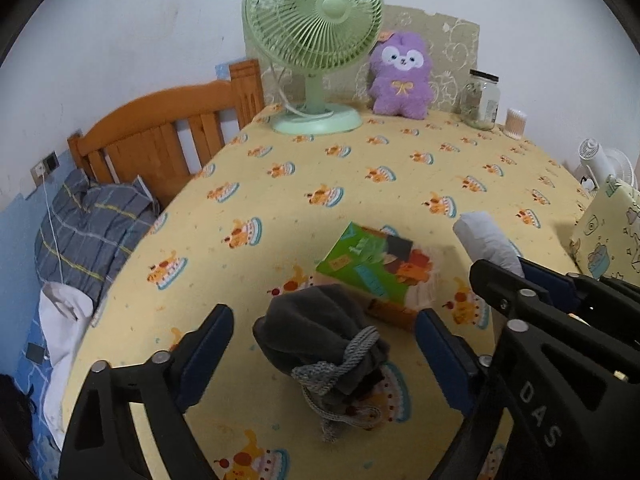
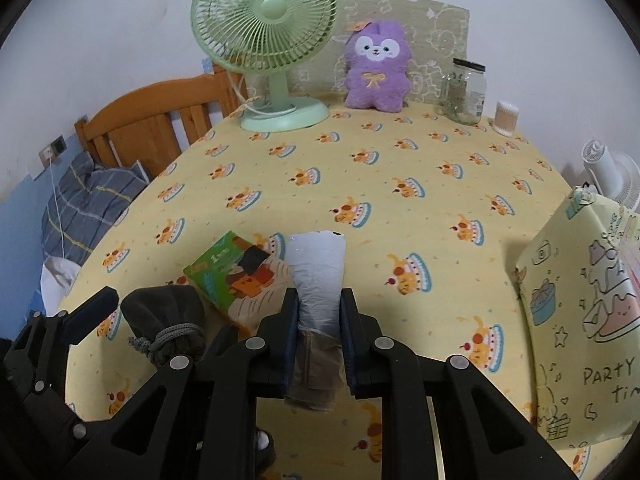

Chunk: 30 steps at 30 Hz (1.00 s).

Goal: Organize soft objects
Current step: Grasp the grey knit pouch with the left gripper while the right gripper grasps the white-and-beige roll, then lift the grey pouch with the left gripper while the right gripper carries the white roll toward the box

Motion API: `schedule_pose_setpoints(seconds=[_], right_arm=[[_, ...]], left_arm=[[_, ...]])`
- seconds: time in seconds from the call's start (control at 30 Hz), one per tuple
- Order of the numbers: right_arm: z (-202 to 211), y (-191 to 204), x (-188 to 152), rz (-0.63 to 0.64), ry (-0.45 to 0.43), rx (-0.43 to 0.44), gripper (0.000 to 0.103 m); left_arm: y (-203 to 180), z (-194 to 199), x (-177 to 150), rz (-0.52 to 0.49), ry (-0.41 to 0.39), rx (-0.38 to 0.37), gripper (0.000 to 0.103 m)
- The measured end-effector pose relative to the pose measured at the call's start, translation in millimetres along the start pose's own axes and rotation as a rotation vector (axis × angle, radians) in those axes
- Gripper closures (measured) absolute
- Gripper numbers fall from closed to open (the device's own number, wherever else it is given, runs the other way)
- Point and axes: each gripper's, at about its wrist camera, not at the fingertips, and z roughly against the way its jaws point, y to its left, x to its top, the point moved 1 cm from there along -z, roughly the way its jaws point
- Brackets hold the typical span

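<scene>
Pouch (image 1: 324,340) between wide left fingers (image 1: 208,344)

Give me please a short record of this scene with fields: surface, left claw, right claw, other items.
surface: table with yellow cake-print cloth
left claw: open, around the grey drawstring pouch, pads not pressing it
right claw: shut on a pale plastic-wrapped roll
near the pouch: green packet
at the back: green fan, purple plush toy, glass jar
</scene>
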Motion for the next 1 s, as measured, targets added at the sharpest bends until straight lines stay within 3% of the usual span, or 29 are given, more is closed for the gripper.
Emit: schedule_pose_setpoints(seconds=[0.13,0.23,1.0], right_arm=[[-5.9,2.9,0.9,0.009,0.013,-0.004,0.081],[-8.0,3.3,0.4,0.011,0.019,-0.005,0.081],[46.7,-26.3,2.0,-0.051,-0.078,-0.018,0.081]], left_arm=[[2.6,-10.4,-2.6,0.021,0.042,-0.030,0.039],[2.1,-10.2,-3.3,0.025,0.040,-0.040,0.046],[-31.9,44.3,14.2,-0.021,-0.071,-0.079,0.052]])
